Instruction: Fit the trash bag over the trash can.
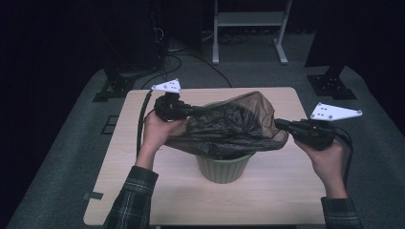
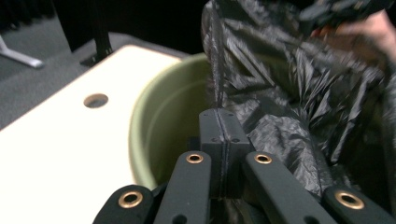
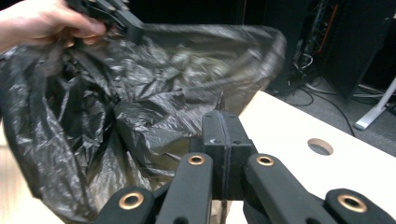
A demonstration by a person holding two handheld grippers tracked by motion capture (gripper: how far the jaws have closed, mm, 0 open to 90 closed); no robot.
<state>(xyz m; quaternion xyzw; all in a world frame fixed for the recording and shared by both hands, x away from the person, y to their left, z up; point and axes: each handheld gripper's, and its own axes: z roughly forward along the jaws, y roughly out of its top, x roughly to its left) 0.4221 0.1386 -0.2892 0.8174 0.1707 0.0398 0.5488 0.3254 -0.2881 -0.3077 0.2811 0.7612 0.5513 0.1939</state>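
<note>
Pale wooden table point(image 1: 143, 191), green bin point(image 1: 223, 168), black bag point(image 1: 229, 126) stretched over it, left tool point(image 1: 187, 110) and right tool point(image 1: 281, 125) each pinching its rim

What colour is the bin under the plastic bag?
The bin is pale green, clearest in the left gripper view.

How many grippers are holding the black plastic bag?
2. The left gripper pinches the black plastic bag at its left edge; the right gripper pinches its right edge, above the green bin.
</note>
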